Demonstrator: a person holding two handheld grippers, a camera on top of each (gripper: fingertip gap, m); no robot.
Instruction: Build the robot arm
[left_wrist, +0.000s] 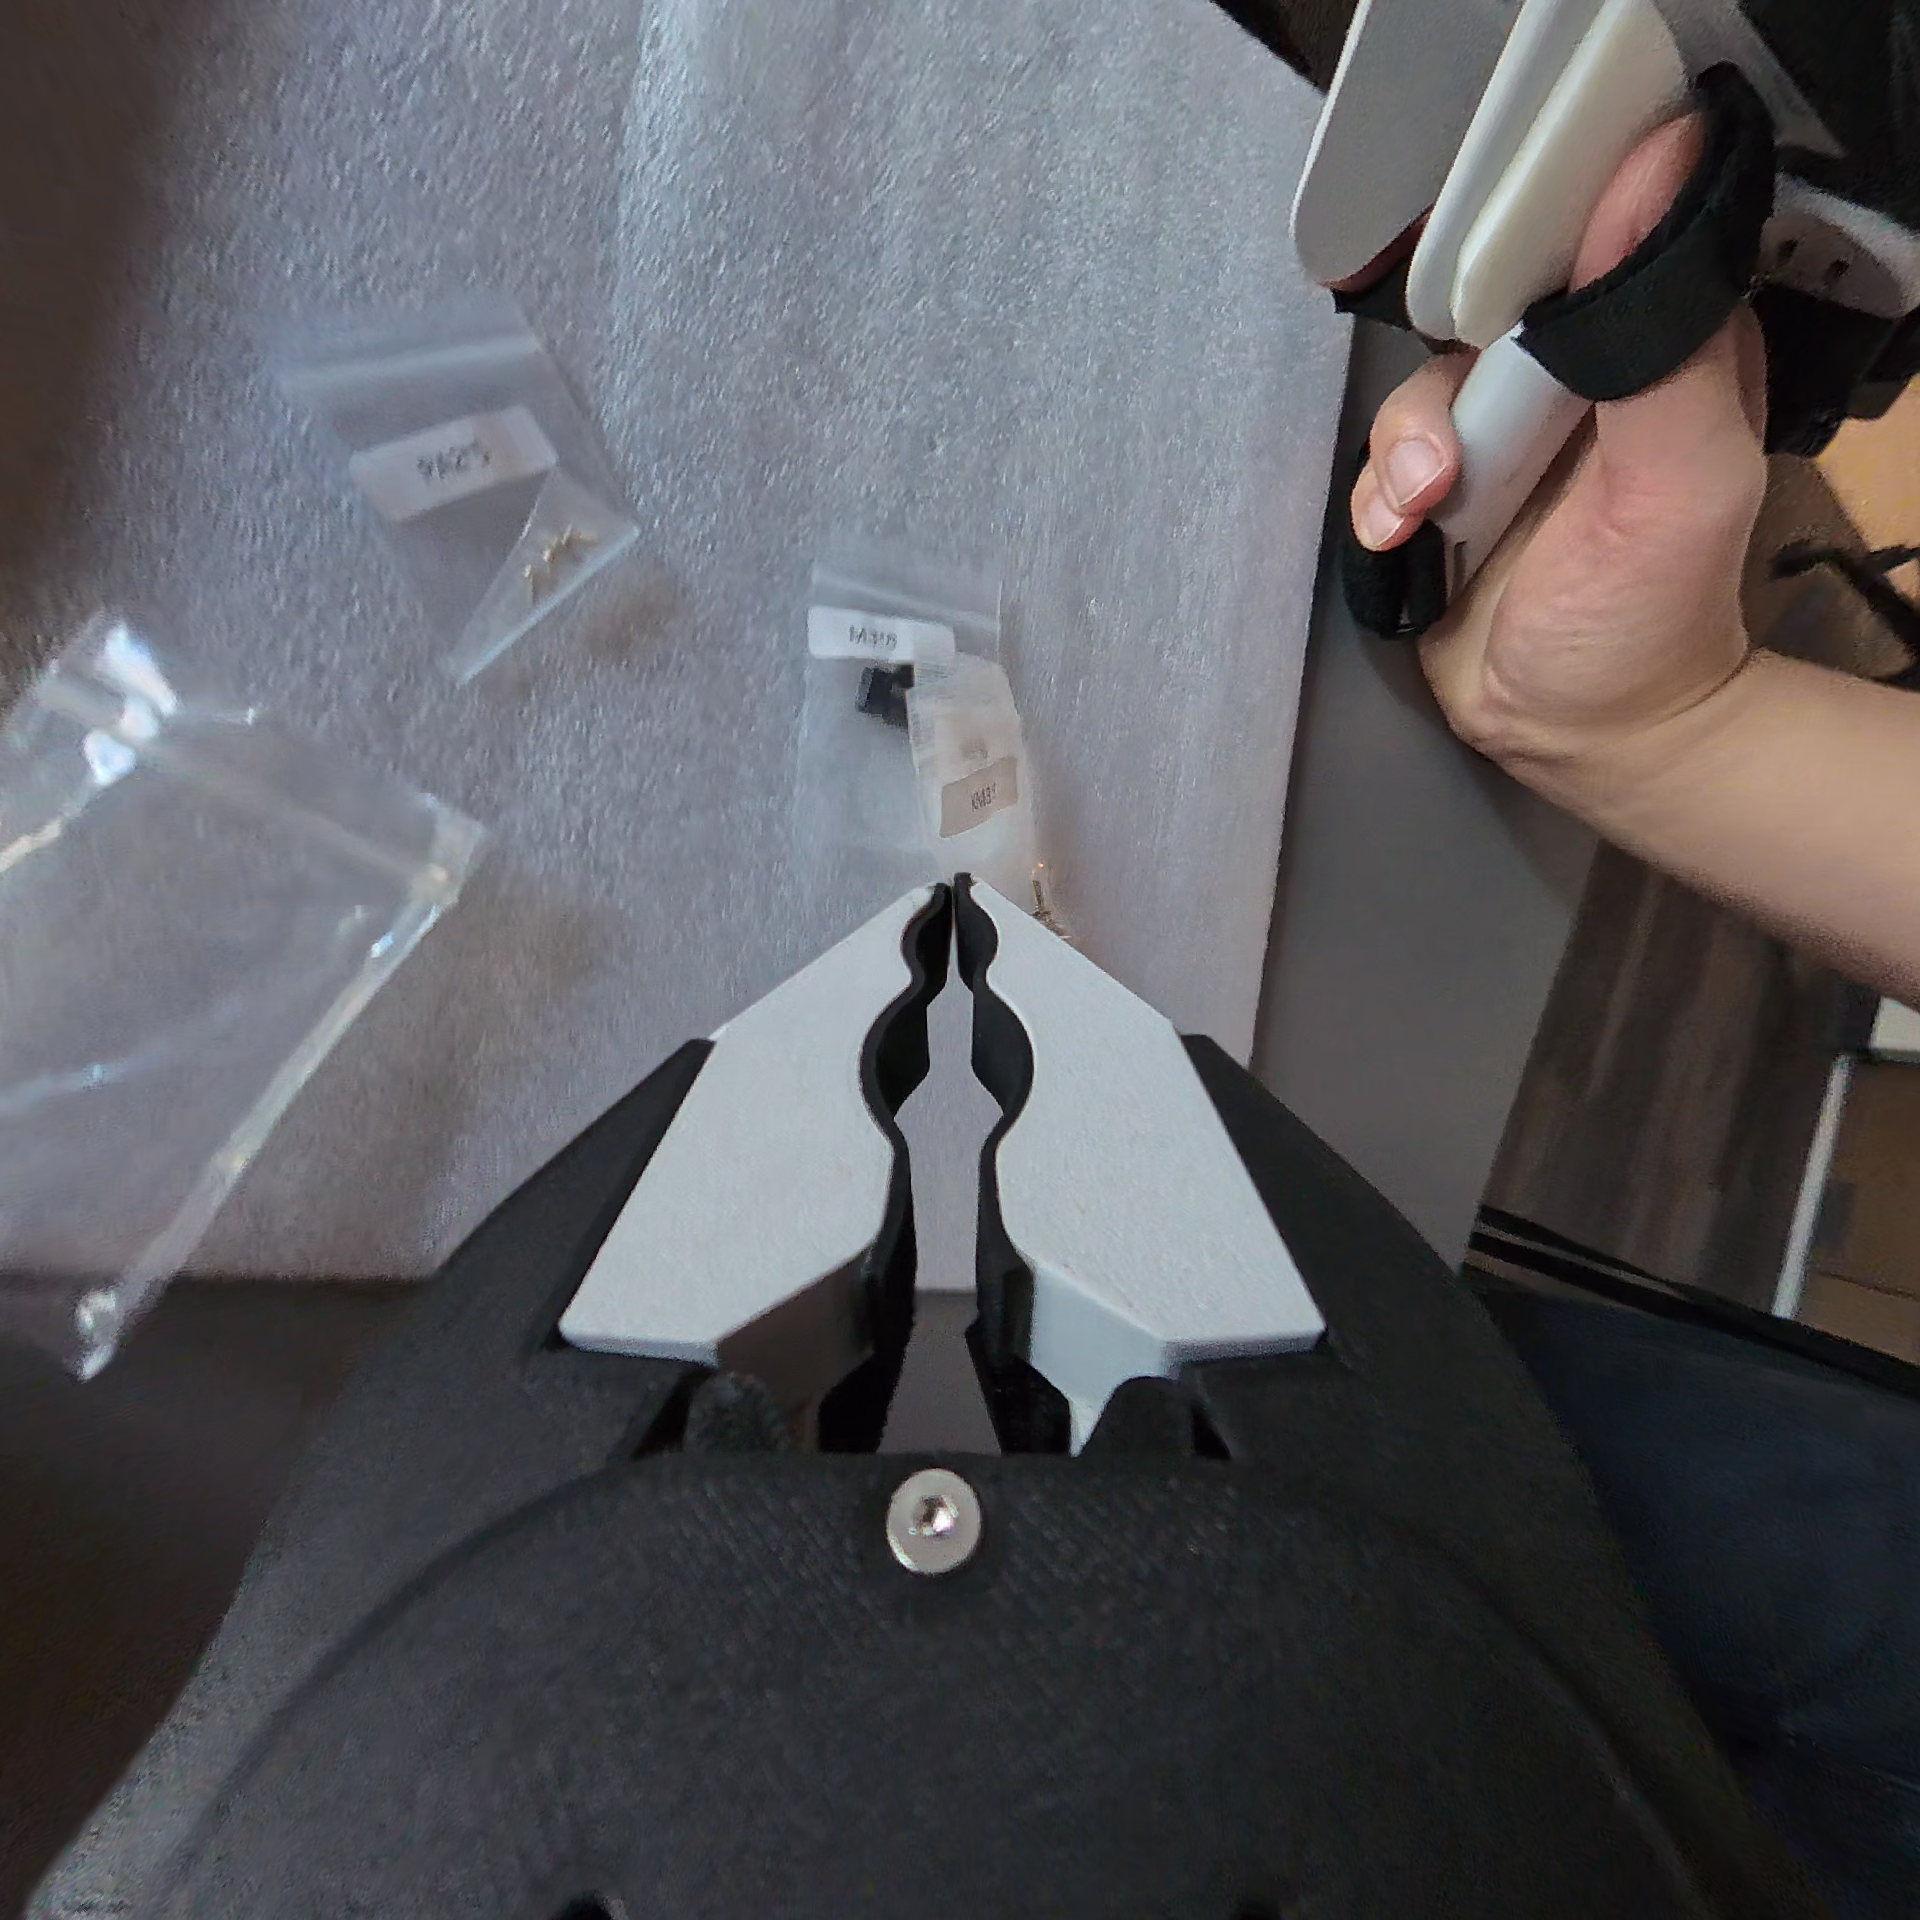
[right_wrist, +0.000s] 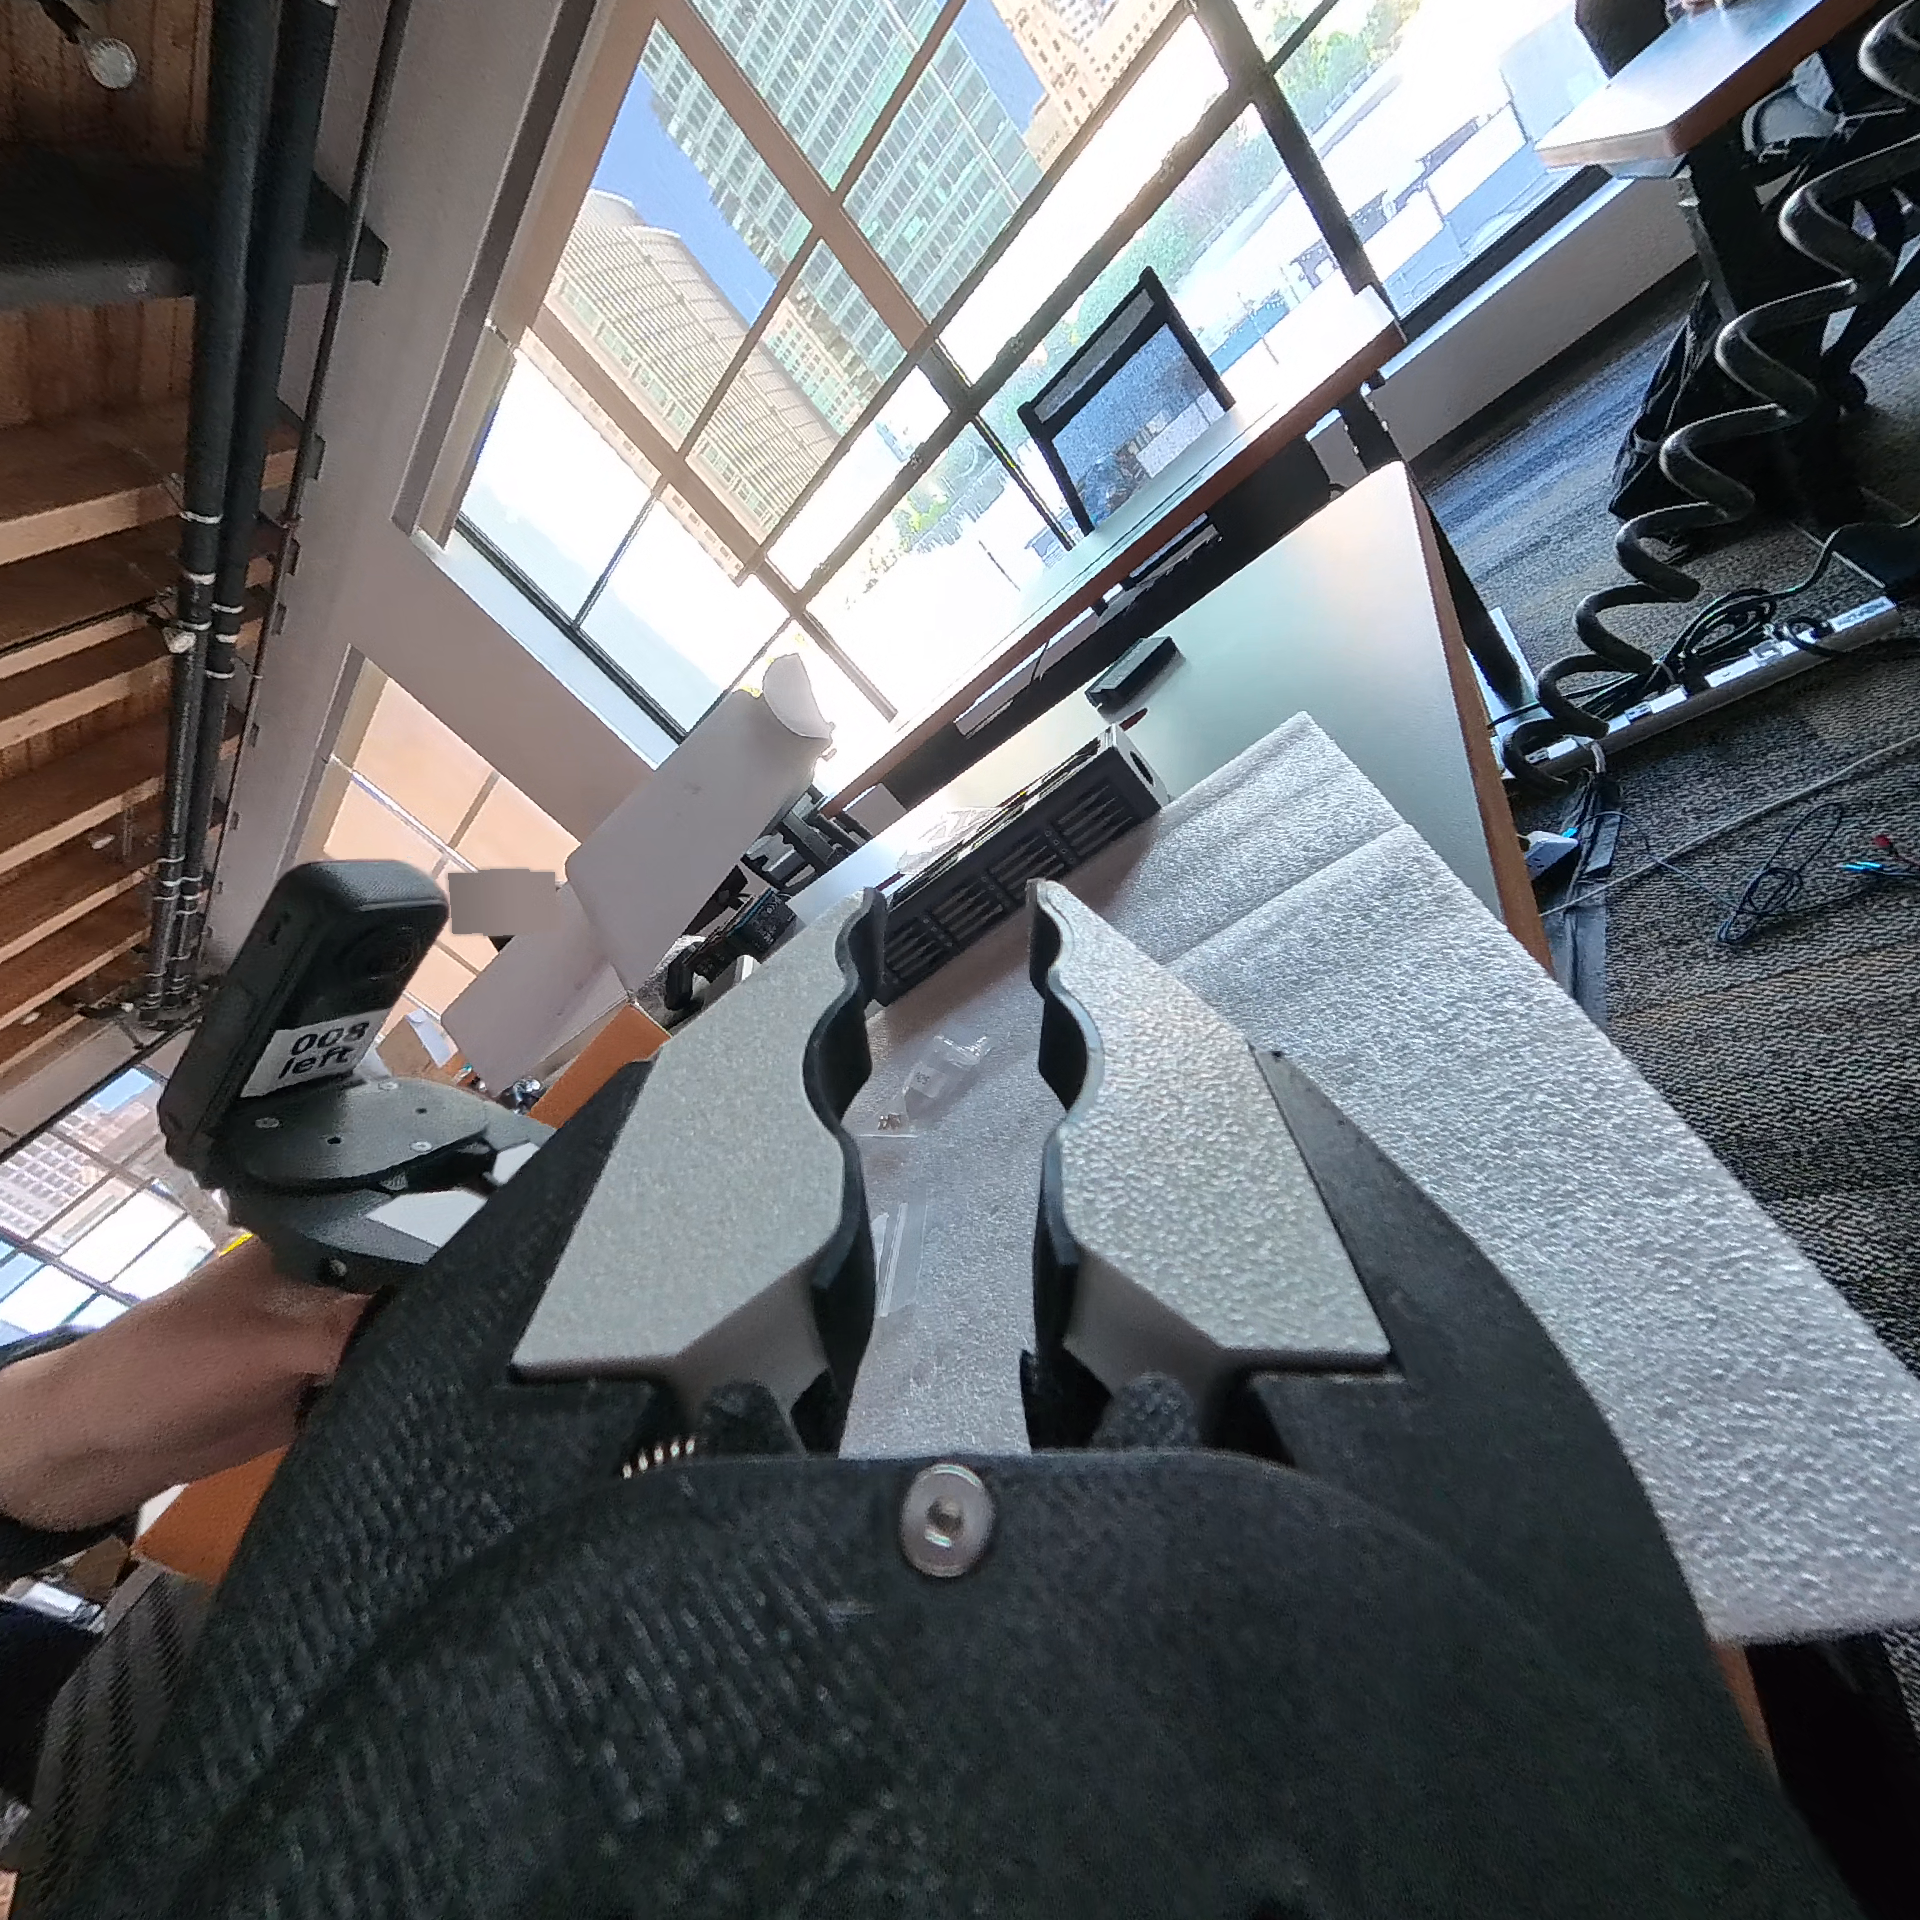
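Left tongs (left_wrist: 954, 883): tips closed together, nothing visibly clamped between them; positioned just over the near corner of a small labelled zip bag (left_wrist: 971, 769).
Right tongs (right_wrist: 956, 904): jaws apart, nothing between them; raised above the foam sheet (right_wrist: 1455, 1195), tilted view.
Foam sheet: white, spread on the grey desk (right_wrist: 1320, 644).
Zip bags: one with dark parts (left_wrist: 883, 665) touching the small labelled zip bag; one with brass parts (left_wrist: 468, 509) farther left; a large clear bag (left_wrist: 187, 935) at the left edge, blurred.
Black slotted case (right_wrist: 1029, 842): at the far edge of the foam sheet.
Person's hand (left_wrist: 1621, 582): grips the handle of the right device.
Camera (right_wrist: 301, 997): on the left device, labelled.
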